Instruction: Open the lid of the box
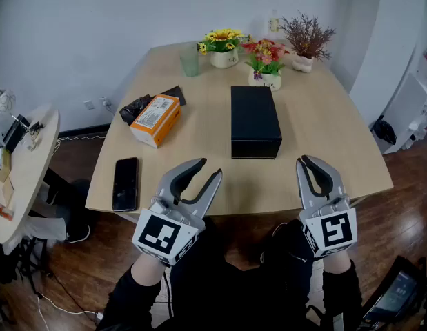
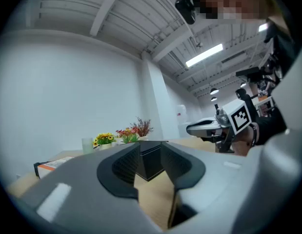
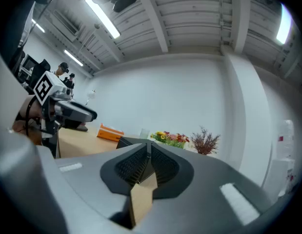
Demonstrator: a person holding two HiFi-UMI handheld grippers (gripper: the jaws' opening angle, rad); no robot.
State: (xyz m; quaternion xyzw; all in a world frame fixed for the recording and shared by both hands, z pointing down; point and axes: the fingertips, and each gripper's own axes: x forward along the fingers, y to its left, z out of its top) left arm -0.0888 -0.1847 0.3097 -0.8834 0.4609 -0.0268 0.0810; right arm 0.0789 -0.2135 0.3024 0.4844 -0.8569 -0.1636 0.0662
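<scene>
L gripper (image 1: 210, 167) hovers over the table's (image 1: 316, 129) near edge, jaws a narrow gap apart, nothing btwn them. R gripper (image 1: 304, 161) has its jaws tip to tip, empty. The black box (image 1: 254, 119) lies just ahead, mid-table, shut, clear of both. Prob stiff card, light and smooth, so it may slide. Best hold: lid's long side edges, base pinned. Flower pots (image 1: 267, 59) stand beyond.

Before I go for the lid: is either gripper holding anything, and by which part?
Nothing is held. Left gripper slightly open, empty; right gripper shut on nothing. Black box sits untouched.
</scene>
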